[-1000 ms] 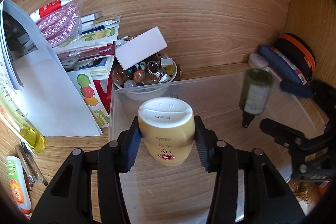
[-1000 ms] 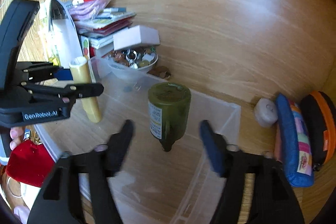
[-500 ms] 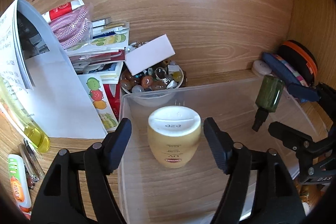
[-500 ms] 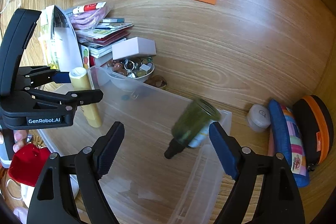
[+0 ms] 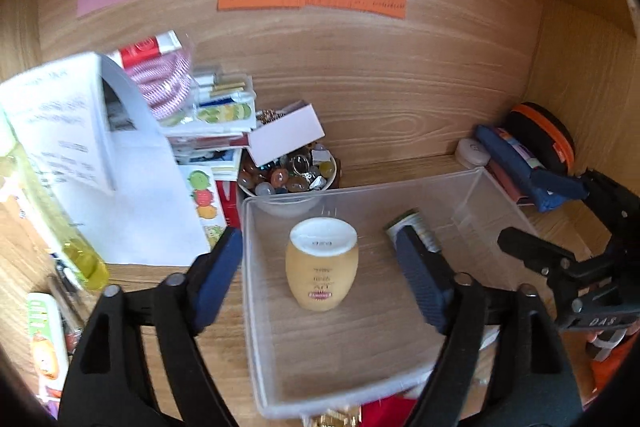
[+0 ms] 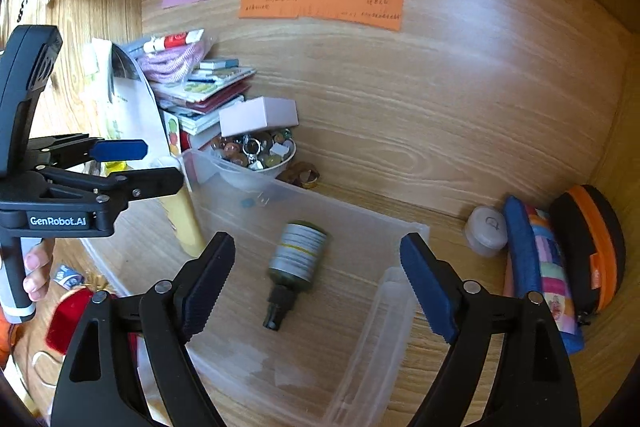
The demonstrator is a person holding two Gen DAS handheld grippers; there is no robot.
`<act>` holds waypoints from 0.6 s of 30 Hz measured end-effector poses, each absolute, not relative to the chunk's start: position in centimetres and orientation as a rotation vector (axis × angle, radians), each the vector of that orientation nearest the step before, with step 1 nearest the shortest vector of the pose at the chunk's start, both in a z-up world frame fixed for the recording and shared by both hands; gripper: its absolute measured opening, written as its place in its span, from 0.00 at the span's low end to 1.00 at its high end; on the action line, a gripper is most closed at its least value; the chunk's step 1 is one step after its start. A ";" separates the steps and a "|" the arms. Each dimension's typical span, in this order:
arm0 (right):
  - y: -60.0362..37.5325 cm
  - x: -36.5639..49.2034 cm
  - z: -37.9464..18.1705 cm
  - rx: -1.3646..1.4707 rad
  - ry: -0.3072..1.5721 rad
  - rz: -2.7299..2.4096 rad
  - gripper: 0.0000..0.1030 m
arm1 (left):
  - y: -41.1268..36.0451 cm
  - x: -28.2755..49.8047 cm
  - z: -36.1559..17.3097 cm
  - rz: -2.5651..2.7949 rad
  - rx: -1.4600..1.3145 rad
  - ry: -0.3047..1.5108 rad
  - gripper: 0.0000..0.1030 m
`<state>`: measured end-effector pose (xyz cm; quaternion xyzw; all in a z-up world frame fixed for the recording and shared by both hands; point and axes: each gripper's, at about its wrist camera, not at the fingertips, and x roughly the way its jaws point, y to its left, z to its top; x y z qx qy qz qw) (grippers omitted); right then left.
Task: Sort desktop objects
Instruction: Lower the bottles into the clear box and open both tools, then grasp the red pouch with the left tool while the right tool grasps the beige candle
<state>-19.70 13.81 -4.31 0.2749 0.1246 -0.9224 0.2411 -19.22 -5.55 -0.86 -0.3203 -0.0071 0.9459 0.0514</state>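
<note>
A clear plastic bin (image 5: 360, 189) sits on the wooden desk. Inside it a yellow tube (image 5: 322, 269) stands upright with its white cap on top. My left gripper (image 5: 318, 239) hovers over the tube, its jaws opening and wide on both sides, pads clear of it. A dark green dropper bottle (image 6: 298, 259) lies on its side on the floor of the bin (image 6: 352, 211). My right gripper (image 6: 318, 285) is open above it, touching nothing. In the left wrist view the green bottle (image 5: 412, 221) is half hidden behind one finger. The left gripper (image 6: 160, 165) shows at the left of the right wrist view.
A bowl of beads (image 5: 288, 179) and a stack of booklets (image 5: 216, 123) stand behind the bin's left corner. A blue pencil case (image 6: 532, 263), an orange-trimmed black case (image 6: 592, 243) and a small white jar (image 6: 486, 231) lie to the right. A yellow-liquid bottle (image 5: 76, 251) lies at left.
The left jaws spread off the yellow tube and lifted back, leaving it standing. The green bottle fell from between the right jaws and now lies in the bin. Both grippers rose slightly.
</note>
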 end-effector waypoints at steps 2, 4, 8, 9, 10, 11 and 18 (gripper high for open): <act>13.9 -18.7 -3.6 0.735 0.355 -2.535 0.81 | -5.5 -17.9 -0.2 2.892 -0.947 -0.006 0.89; 14.1 -17.4 -3.0 0.716 0.361 -2.550 0.86 | -5.5 -16.7 0.4 2.909 -0.919 0.004 0.90; 14.8 -15.1 -2.0 0.684 0.358 -2.573 0.90 | -6.3 -14.1 1.7 2.914 -0.892 -0.023 0.92; 15.0 -14.6 -1.9 0.680 0.355 -2.576 0.91 | -6.5 -13.4 1.9 2.913 -0.888 -0.029 0.93; 15.3 -13.8 -1.7 0.674 0.348 -2.578 0.91 | -6.6 -13.0 2.1 2.914 -0.885 -0.030 0.94; 15.4 -13.4 -1.6 0.671 0.343 -2.578 0.91 | -6.6 -12.5 2.1 2.915 -0.884 -0.029 0.94; 16.8 -9.9 -2.0 0.663 0.313 -2.581 0.93 | -7.5 -9.2 0.3 2.896 -0.955 -0.061 0.96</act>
